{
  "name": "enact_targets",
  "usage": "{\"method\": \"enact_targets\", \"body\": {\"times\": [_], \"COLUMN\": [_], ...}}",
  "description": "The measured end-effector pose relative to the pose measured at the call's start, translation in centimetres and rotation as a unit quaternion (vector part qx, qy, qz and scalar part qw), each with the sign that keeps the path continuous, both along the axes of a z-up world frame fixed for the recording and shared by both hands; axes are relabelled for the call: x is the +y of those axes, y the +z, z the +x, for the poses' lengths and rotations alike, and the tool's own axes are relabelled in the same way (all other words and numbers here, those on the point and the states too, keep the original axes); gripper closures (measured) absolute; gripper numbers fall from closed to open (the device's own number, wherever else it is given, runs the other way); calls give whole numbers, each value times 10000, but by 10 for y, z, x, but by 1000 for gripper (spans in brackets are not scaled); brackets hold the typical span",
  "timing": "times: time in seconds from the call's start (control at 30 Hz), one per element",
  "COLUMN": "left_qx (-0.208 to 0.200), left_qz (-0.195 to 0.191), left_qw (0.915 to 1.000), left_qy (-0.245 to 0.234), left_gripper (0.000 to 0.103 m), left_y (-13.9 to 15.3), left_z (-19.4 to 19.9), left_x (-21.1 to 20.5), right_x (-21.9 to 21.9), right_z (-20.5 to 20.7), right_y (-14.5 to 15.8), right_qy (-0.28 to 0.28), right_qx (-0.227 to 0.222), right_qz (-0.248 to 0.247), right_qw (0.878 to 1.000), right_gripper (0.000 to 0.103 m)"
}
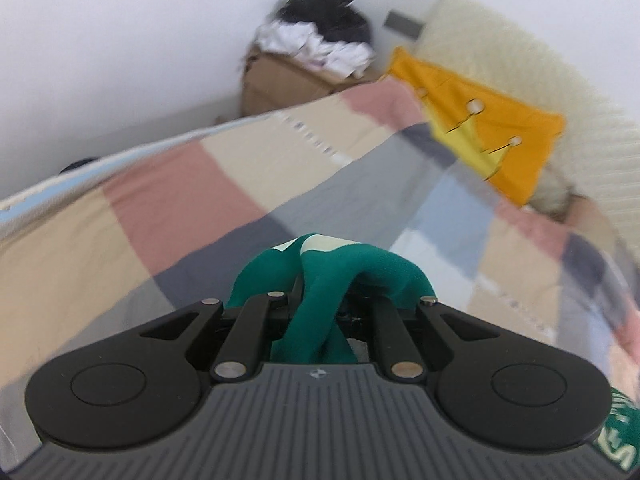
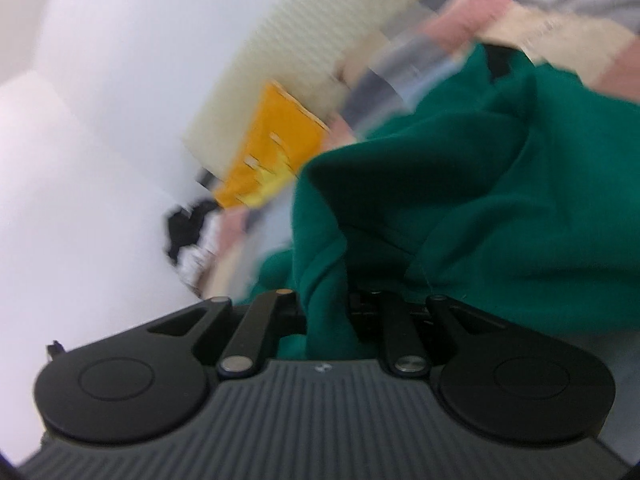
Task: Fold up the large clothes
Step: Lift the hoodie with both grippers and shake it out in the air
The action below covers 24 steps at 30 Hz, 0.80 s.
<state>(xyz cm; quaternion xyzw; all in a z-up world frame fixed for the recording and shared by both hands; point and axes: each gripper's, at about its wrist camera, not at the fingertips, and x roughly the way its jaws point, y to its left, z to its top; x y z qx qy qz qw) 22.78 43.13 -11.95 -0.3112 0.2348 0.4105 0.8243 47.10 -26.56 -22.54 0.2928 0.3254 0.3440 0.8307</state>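
A green garment with a pale inner patch is bunched in my left gripper, which is shut on it above the patchwork bedspread; the fingertips are hidden by cloth. A printed green part shows at the lower right. In the right wrist view the same green garment drapes in large folds over my right gripper, which is shut on it. That view is tilted and blurred.
An orange pillow with a yellow crown lies by the cream headboard. A cardboard box heaped with black and white clothes stands beside the bed against the white wall. The pillow also shows in the right wrist view.
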Motion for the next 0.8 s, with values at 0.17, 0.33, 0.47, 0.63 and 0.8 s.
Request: {"method": "enact_targets", "body": {"times": [0.17, 0.33, 0.47, 0.63, 0.8], "left_qx": [238, 501, 468, 335, -103], "left_qz": [-328, -394, -451, -173, -224], "left_qw": [9991, 9980, 9977, 9979, 9910], "left_qy": [134, 36, -166, -524, -1317], "left_gripper": [89, 36, 20, 11, 8], "left_y": [-37, -42, -31, 0, 25], "left_z": [25, 36, 31, 12, 0], "left_x": [-4, -13, -23, -58, -105], "right_x": [3, -3, -7, -9, -10], "right_z": [-2, -16, -20, -24, -32], "right_y": [-37, -41, -48, -45, -46], "right_qy": [-167, -147, -129, -128, -77], "right_qx": [799, 900, 940, 936, 964], "right_qz": [-65, 94, 185, 201, 247], "right_qw": [9966, 9958, 9953, 9953, 9950], "right_gripper": [86, 85, 84, 78, 55]}}
